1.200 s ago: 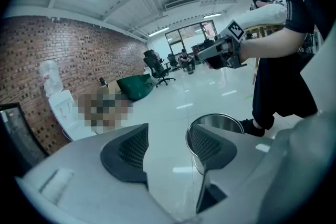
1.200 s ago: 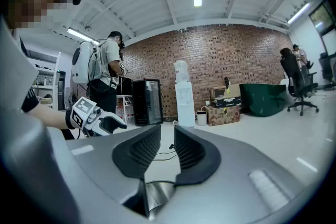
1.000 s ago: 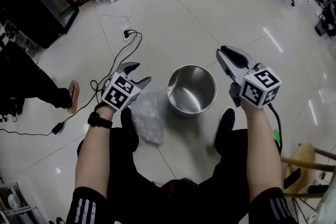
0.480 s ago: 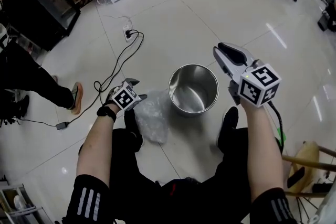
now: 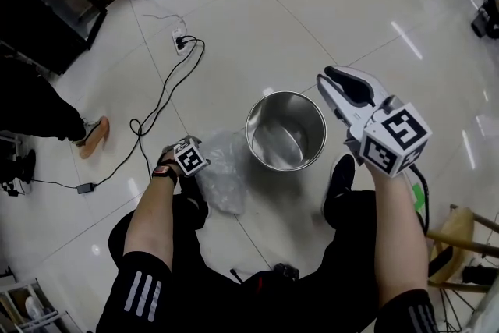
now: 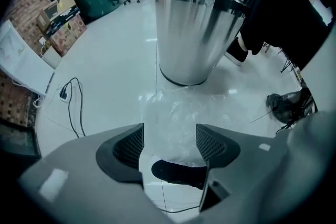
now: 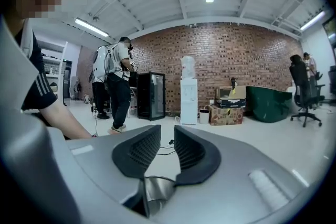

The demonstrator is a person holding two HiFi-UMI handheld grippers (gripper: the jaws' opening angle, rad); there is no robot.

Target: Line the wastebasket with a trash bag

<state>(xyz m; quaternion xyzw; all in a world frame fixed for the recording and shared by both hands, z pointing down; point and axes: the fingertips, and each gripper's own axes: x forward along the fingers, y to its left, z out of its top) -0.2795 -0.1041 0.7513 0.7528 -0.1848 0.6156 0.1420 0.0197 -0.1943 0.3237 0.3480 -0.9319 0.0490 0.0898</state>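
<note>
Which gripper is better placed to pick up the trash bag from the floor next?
Left. The left gripper is low over the clear trash bag beside the wastebasket; its jaws have just been opening, the bag between them, ungripped. The right gripper is held up, pointing across the room, empty.

Left gripper [image 5: 189,158] low beside the wastebasket [image 5: 269,146], pointing steeply down, jaws just opening wide, clear trash bag [image 5: 222,177] between them ungripped, right gripper [image 5: 331,82] raised across the wastebasket, near level, jaws narrowly apart, empty
</note>
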